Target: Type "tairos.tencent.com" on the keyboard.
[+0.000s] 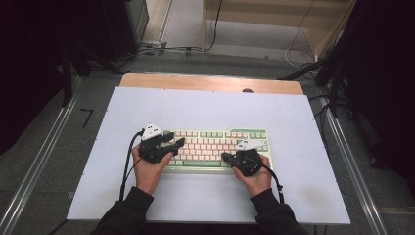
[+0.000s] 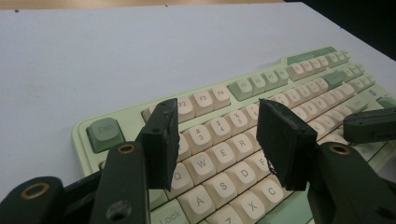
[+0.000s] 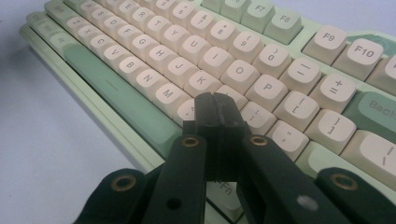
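1. Here, a mechanical keyboard [image 1: 218,149] with cream and green keycaps is seen lying flat near the front edge of the white surface [image 1: 205,107], roughly midway between its left and right edges, its long side parallel to that front edge.
2. The left claw [image 2: 217,140] is held released, its two black pads well apart, with nothing pinched between them; it hovers over the letter keys at the keyboard's left end, near Q, W, E and D. Whether a pad touches a key cannot be told.
3. The right claw [image 3: 217,114] is clenched, pads pressed together on nothing, so that a single blunt tip is formed. It is poised over the right half of the keyboard, just at the keys below K and L; contact cannot be confirmed.
4. A wrong keypress is judged the main risk: the clenched tip is about as wide as one keycap, so a small drift could press two neighbouring keys at once.
5. The open left pads could straddle and snag a keycap, or the keyboard could be pushed across the smooth surface if pressure is applied at a slant.
6. Both forearms are brought in from the front edge, the left hand [image 1: 149,171] and right hand [image 1: 254,178] angled inward, claws tilted down toward the keys.
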The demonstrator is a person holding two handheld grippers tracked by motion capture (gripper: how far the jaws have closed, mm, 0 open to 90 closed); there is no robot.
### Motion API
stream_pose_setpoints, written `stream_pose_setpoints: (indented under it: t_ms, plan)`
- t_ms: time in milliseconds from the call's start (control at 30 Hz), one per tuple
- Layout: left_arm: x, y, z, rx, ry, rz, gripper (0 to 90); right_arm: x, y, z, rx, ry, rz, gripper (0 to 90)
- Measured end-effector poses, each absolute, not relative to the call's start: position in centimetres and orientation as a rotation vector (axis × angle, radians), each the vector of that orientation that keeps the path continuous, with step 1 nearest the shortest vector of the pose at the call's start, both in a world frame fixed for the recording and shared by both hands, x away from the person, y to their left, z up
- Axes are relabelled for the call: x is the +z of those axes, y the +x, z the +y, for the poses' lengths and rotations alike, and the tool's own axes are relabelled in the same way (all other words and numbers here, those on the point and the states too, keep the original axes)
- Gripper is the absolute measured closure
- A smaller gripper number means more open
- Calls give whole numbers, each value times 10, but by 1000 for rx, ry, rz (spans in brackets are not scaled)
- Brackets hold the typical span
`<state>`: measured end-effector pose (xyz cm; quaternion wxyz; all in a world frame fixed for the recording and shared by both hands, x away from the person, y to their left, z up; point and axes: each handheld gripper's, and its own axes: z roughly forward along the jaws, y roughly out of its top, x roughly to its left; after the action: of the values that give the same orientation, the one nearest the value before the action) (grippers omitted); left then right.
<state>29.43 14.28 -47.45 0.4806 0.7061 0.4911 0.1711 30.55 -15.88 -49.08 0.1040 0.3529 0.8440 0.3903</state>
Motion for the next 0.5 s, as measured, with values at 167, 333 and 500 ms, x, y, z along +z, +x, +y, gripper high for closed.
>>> stream_pose_setpoints:
  t_ms: [167,333,500]
  plan:
    - [-473,294,143,419,1720,1195,493,-488,305,-159,1172,1040,2475,877]
    - [-473,293,143,418,1718,1195,493,-485,304,-159,1187,1033,2468,877]
    - [-473,293,143,418,1717,1194,493,-483,304,-160,1195,1039,2460,877]
